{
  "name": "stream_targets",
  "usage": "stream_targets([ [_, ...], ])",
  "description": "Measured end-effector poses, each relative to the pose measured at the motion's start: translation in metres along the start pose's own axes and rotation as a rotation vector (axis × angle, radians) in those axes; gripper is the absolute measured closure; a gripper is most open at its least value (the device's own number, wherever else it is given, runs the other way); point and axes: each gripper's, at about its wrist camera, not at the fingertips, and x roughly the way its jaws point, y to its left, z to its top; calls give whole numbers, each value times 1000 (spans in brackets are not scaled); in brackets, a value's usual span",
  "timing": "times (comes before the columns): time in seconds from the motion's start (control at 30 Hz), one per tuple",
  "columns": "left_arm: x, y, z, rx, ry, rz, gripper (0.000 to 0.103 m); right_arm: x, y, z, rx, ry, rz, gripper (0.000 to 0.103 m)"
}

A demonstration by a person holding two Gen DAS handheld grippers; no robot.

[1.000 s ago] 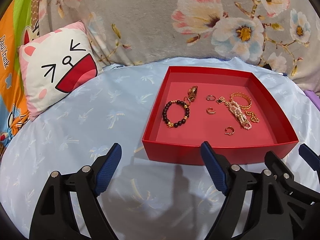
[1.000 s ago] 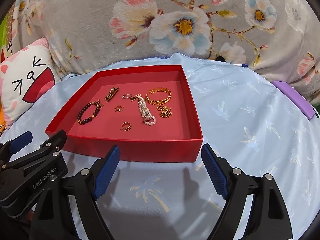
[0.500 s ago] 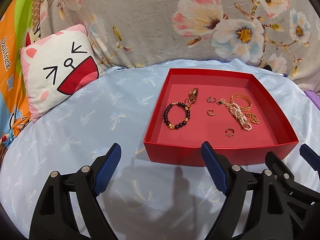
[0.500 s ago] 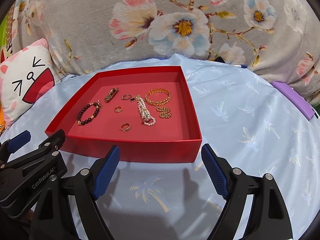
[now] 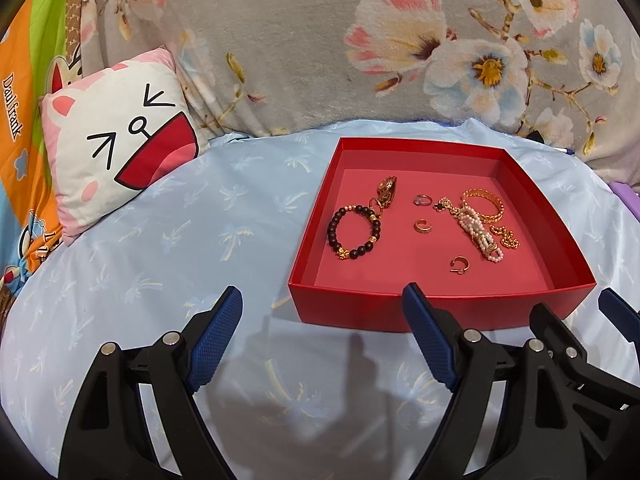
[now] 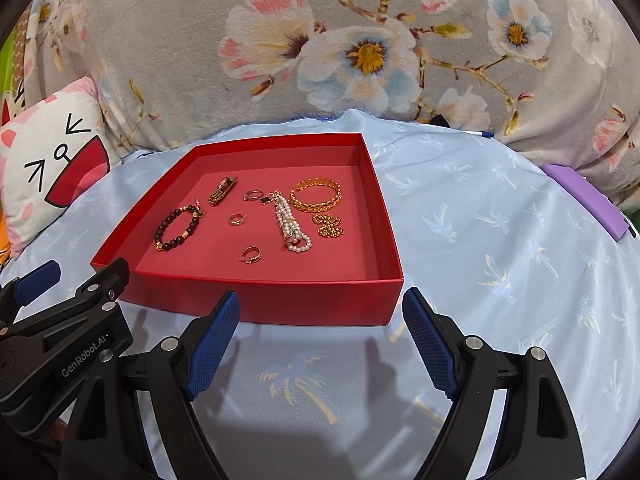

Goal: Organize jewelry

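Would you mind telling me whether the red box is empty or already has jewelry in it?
Not empty. The red box holds a dark bead bracelet, a gold bangle, a pearl strand and small rings.

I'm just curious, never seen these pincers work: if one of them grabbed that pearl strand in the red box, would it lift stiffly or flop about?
The pearl strand lies bunched in loose loops, so it would probably dangle. Its beads look smooth and might slip. It touches the gold chain, which may drag along.
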Motion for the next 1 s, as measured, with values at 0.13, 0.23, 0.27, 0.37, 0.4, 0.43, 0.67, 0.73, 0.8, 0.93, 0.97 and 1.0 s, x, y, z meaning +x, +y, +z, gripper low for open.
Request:
stream_targets([
  [0.13,-1,0,0,0,0,0,23,-1,-1,0,0,-1,0,21],
  [0.23,-2,0,0,0,-5,1,23,-2,0,1,2,-5,1,21],
  [0.27,-3,0,0,-1,-8,0,23,-3,0,2,1,-8,1,21],
  [0.37,-6,1,0,-7,-12,-4,23,-6,-1,4,-2,-18,-1,21],
  [0.4,-7,1,0,-7,-12,-3,23,-7,-1,4,-3,-19,-1,21],
  [0.43,-7,1,0,-7,-11,-2,24,-7,-1,3,-2,-18,0,21],
  [0.67,-8,1,0,-5,-5,-1,23,-6,-1,3,-1,-17,0,21],
  [0.73,-8,1,0,-4,-5,0,24,-6,-1,2,-1,-17,0,21],
  [0.8,-8,2,1,-2,-5,1,23,-7,-1,2,-3,-17,0,21],
  [0.93,-8,2,1,-4,-6,-1,24,-7,0,2,-4,-18,-1,21],
  [0.97,-8,2,1,-4,-8,1,23,-7,-1,3,-4,-17,-2,21],
  [1.0,-8,2,1,-4,-10,2,24,-7,-1,2,-3,-18,0,21],
])
